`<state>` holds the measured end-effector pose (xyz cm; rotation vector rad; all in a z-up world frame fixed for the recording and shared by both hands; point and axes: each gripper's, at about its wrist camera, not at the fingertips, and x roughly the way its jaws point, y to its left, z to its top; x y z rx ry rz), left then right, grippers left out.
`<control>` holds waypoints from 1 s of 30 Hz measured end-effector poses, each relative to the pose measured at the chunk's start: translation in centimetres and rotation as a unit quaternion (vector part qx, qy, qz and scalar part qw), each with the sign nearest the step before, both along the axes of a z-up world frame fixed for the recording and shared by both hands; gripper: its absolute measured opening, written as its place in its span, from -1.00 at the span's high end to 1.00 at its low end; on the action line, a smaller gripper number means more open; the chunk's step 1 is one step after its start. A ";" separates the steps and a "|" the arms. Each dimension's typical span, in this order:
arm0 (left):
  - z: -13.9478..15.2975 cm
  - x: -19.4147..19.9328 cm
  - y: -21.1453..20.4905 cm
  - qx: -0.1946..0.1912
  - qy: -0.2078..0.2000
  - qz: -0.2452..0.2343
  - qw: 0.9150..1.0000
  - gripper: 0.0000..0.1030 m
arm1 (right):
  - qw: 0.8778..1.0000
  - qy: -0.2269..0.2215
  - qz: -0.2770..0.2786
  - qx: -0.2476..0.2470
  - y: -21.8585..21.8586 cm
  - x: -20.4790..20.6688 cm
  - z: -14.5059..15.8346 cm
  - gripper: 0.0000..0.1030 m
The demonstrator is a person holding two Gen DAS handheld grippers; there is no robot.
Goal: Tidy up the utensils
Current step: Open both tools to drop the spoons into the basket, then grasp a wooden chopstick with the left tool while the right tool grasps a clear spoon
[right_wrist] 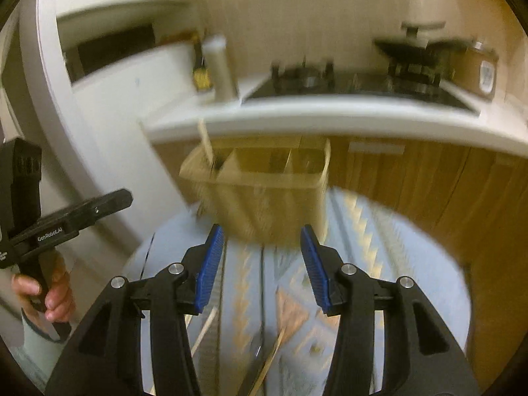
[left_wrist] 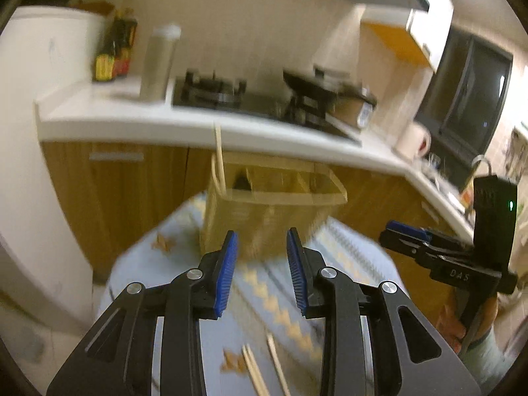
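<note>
While both grippers are hovering open and empty above the table (left_wrist: 184, 264), the chopsticks (left_wrist: 260, 369) are lying loose on the cloth below and between the left gripper (left_wrist: 262, 270) fingers, their long axis running roughly along its reach. The caddy (left_wrist: 274, 204) is standing ahead at the table's far edge, one stick (left_wrist: 219, 161) already upright in its left compartment. The right gripper (right_wrist: 262, 264) is seeing sticks (right_wrist: 270, 363) low too, so I judge either could drop, the left looking slightly better lined up.

One wooden organizer (left_wrist: 274, 198), several compartments, frame centre. One chopstick (left_wrist: 219, 155) standing in its left compartment. Three chopsticks (left_wrist: 260, 369) on patterned tablecloth (left_wrist: 184, 264), lower centre. Two stove burners (left_wrist: 214, 87), upper centre.
</note>
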<state>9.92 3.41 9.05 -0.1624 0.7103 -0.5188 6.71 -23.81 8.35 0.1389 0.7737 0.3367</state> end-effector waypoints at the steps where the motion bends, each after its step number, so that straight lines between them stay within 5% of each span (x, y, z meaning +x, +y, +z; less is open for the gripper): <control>1: -0.7 -0.5 0.0 0.006 0.018 -0.009 1.000 0.45 | 1.000 0.024 0.004 -0.004 0.3 -0.2 -0.7 0.12; 9: -6.5 -3.1 -0.9 0.079 0.114 -0.043 0.989 0.45 | 0.986 0.165 0.020 -0.018 2.5 -2.3 -6.8 0.12; 16: -10.4 -4.1 -2.7 0.068 0.172 -0.090 0.979 0.45 | 0.968 0.251 0.021 0.011 2.5 -3.1 -11.7 0.34; 30: -13.6 -4.0 -6.7 0.125 0.202 -0.112 0.965 0.45 | 0.960 0.278 0.021 0.021 2.3 -2.6 -13.4 0.50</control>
